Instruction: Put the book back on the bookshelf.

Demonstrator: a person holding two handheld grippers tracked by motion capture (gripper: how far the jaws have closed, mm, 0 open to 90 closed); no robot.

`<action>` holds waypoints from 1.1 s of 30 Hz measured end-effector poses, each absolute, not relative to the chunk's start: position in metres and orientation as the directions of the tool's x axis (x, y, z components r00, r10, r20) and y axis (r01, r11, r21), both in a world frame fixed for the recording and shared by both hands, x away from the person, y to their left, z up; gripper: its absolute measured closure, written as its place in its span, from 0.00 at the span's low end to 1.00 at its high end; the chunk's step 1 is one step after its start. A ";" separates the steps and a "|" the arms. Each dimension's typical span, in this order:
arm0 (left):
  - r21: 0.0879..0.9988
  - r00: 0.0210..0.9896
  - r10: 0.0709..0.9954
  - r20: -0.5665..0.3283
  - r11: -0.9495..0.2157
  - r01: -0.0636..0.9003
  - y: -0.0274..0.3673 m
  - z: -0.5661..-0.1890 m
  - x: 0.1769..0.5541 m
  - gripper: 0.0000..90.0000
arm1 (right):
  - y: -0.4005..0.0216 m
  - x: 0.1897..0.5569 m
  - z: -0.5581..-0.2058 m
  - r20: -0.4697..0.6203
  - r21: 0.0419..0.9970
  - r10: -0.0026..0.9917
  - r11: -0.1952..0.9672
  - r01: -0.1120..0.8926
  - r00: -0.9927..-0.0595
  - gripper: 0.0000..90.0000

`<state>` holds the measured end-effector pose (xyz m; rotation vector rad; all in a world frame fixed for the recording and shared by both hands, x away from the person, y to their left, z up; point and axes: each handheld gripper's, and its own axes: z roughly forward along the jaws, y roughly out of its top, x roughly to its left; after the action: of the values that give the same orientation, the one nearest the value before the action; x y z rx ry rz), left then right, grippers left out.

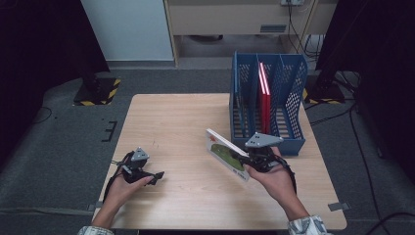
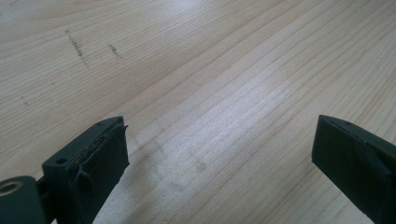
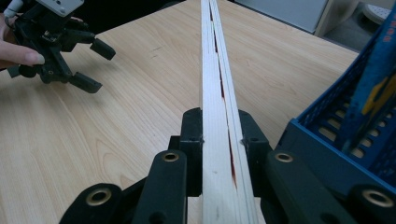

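The left gripper (image 1: 157, 175) rests low at the near left of the table (image 1: 166, 117) with its jaws spread wide over bare wood and nothing between them; it sits well apart from the work, so the left hand (image 1: 125, 188) has no part in what comes next; farther right, the right gripper (image 1: 243, 157) is pressed tight on a thin book (image 1: 226, 152), pinching it by the edge nearest the right hand (image 1: 274, 178); in the right gripper view the book (image 3: 215, 93) runs straight out from between the jaws, edge-on, its long axis pointing ahead of the tool and away from the person; the book is lifted clear of the table and tilted, its cover facing up and to the left; the blue file rack (image 1: 288, 98) stands just beyond and to the right of that gripper, its slots running the same way as the book's long axis, with a red book (image 1: 265, 98) already upright in a middle slot; judging from this, the right hand is far the nearer one, and the coming move turns on bringing the book upright and swinging it right and forward until its edge lines up with a free slot beside the red one.
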<state>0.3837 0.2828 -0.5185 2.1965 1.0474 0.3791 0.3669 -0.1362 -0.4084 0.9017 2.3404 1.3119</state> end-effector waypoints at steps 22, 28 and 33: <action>0.674 0.627 0.779 -0.017 -0.454 0.583 0.282 -0.520 0.383 0.04 | -0.188 0.341 -0.402 0.055 0.862 0.718 0.317 0.396 -0.694 0.85; 0.674 0.623 0.782 -0.015 -0.452 0.584 0.283 -0.519 0.384 0.04 | -0.199 0.336 -0.399 0.058 0.865 0.731 0.303 0.400 -0.680 0.85; 0.676 0.623 0.782 -0.014 -0.452 0.583 0.283 -0.519 0.384 0.04 | -0.211 0.331 -0.393 0.064 0.868 0.745 0.286 0.405 -0.664 0.85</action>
<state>0.3838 0.2829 -0.5188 2.1937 1.0647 0.3961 0.3310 -0.2109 -0.3931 1.0391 2.2069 1.3295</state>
